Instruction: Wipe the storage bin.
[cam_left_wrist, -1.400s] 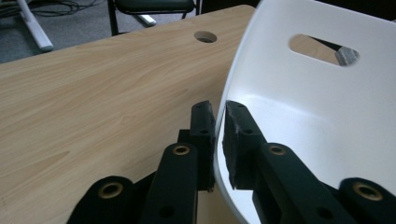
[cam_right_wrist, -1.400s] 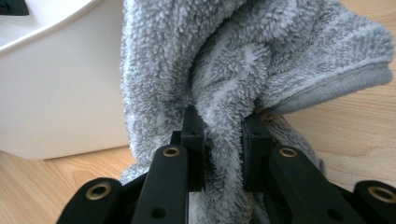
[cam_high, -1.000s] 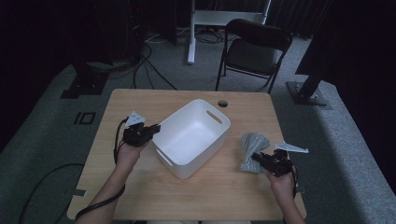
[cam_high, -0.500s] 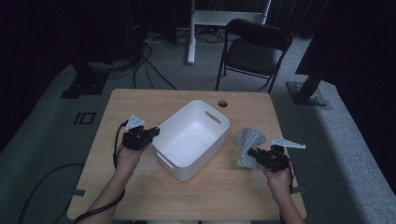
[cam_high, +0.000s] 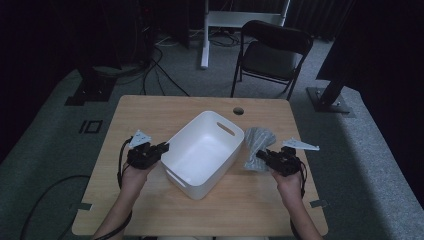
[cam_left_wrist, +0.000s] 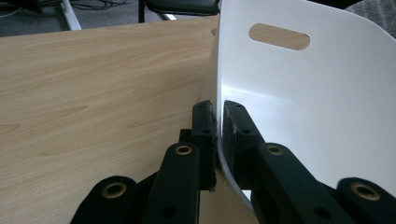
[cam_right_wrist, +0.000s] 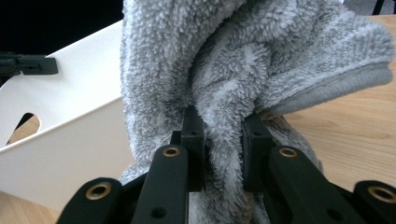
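Fluffy grey towel (cam_right_wrist: 243, 60) bunched beside glossy white bin (cam_high: 200, 150)

Dark room, folding chair (cam_high: 276, 50), grey carpet (cam_high: 50, 150)

A light wooden tabletop (cam_high: 150, 115) with a round cable hole (cam_high: 238, 110) near its far edge carried two things. A white plastic bin (cam_high: 202, 152) with slot handles stood at its middle, turned at an angle to the edges. Just beside the bin's right side a grey fluffy towel (cam_high: 257, 145) lay bunched, its lower end touching the wood.
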